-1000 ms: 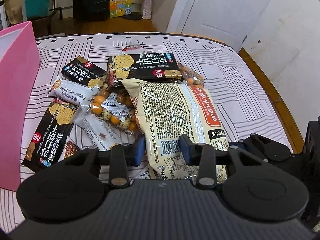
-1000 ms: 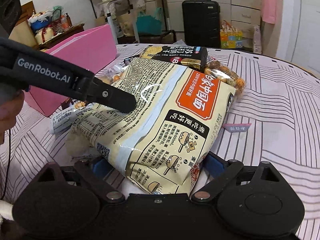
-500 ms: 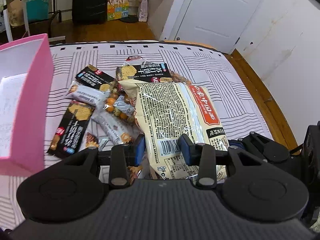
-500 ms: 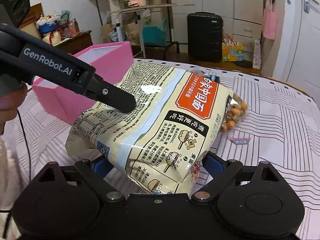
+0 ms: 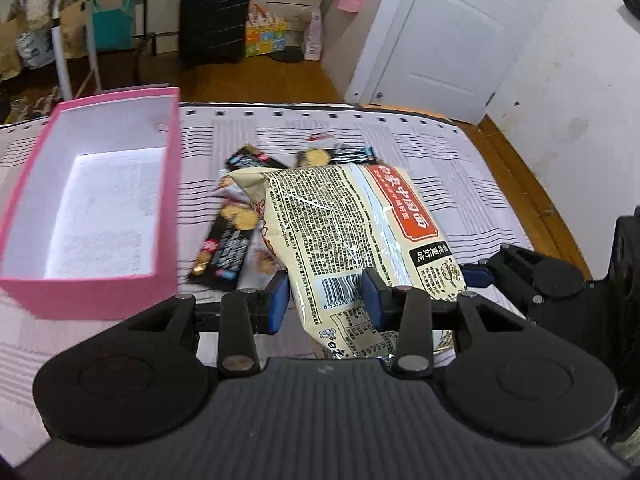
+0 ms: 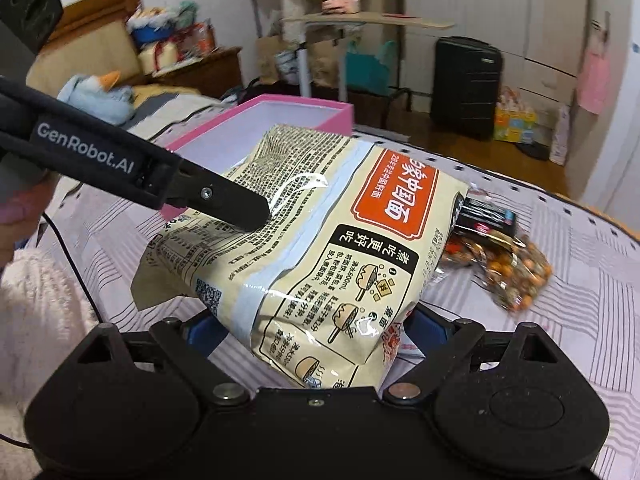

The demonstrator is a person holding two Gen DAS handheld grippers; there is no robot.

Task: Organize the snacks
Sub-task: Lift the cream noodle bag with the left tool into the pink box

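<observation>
A large cream noodle bag (image 5: 344,220) with a red label hangs above the striped bed, held at two spots. My left gripper (image 5: 324,300) is shut on its barcode end. My right gripper (image 6: 318,326) is shut on the bag's (image 6: 320,240) near corner, and it shows at the right of the left wrist view (image 5: 528,276). In the right wrist view the left gripper's finger (image 6: 224,204) presses the bag's top. A pink box (image 5: 100,296), open and white inside, stands to the left. Black cracker packs (image 5: 228,248) and a nut bag (image 6: 516,276) lie on the bed.
A striped cover (image 5: 460,160) lies over the bed, with a wooden edge (image 5: 532,188) at the right. Beyond it stand a black suitcase (image 5: 214,12), a white door (image 5: 440,36) and a cluttered desk (image 6: 360,20). A person's hand (image 6: 16,208) and fluffy sleeve (image 6: 36,300) are at the left.
Both grippers rose with the noodle bag, lifting it off the other snacks. The pink box's inside has come into view and the bag now sits nearer to it.
</observation>
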